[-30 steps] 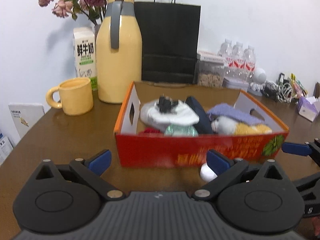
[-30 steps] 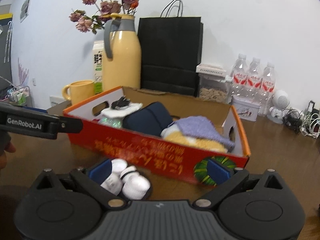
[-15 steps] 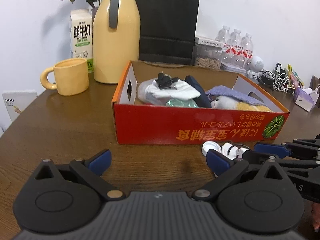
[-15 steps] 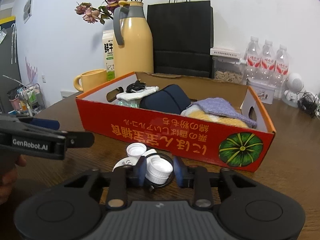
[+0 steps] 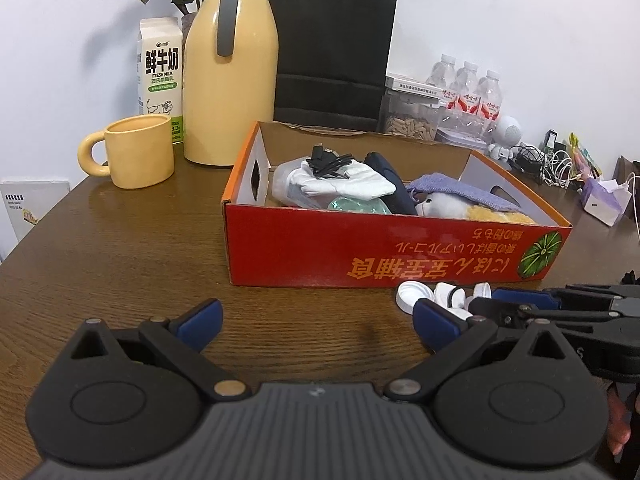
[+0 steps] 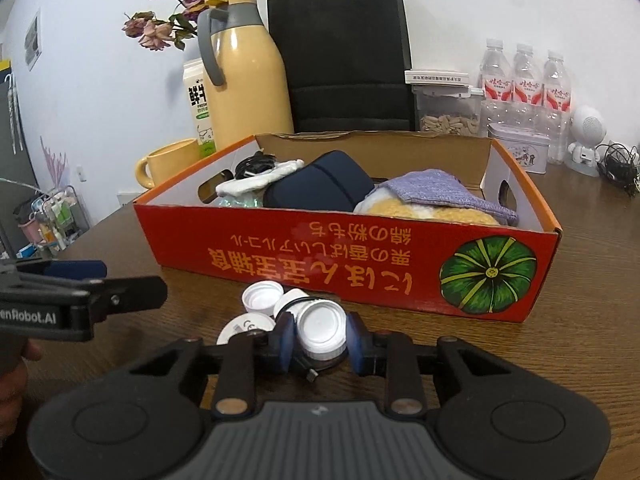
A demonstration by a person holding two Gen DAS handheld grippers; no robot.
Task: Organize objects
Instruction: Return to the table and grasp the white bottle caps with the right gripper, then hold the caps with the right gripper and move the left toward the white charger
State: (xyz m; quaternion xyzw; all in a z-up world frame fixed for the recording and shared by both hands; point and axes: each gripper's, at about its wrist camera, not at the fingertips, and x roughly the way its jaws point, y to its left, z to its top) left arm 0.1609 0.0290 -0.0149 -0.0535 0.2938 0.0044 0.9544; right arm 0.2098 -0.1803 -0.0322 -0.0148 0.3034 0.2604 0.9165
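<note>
My right gripper is clamped on a white bottle cap, both blue pads pressed against its sides, with the cap sitting low over the wooden table just in front of the red cardboard box. Further loose white caps lie on the table beside it. My left gripper stands wide open above bare tabletop, with nothing between its fingers.

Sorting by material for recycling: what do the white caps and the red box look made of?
White caps: probably plastic, smooth and slightly glossy, with moulded rims; one sits between the right hand-held gripper pads. Red box: printed cardboard, glossy red outside, with raw brown board showing on the back wall.
</note>
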